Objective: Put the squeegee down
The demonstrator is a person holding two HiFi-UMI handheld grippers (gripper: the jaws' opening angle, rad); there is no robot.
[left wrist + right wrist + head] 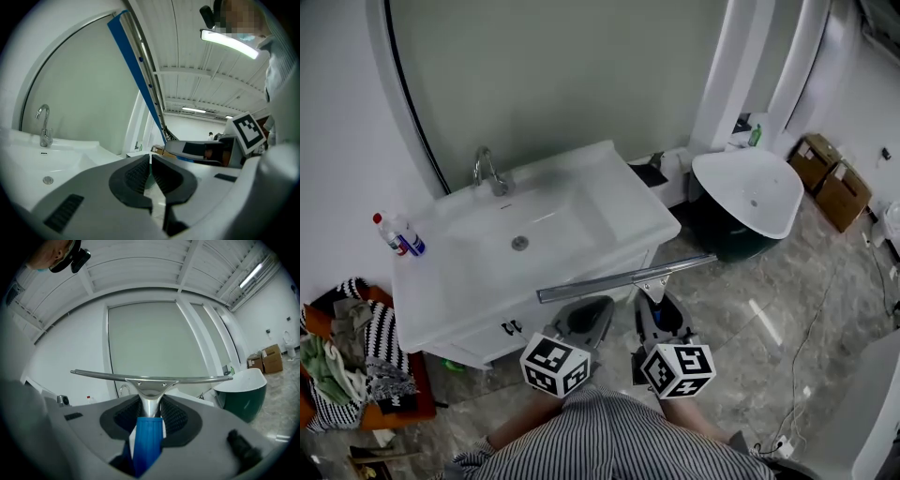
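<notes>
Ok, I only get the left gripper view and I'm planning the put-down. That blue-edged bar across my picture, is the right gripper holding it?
Observer: Yes. That's the squeegee. The right gripper has its jaws closed on it where the metal neck meets the blue handle.
Operator: How does the blade lie?
Observer: In the head view it runs crosswise to that gripper, by the front right corner of the sink counter.
Operator: Anything standing on the counter?
Observer: A spray bottle with a red cap, at its left end.
</notes>
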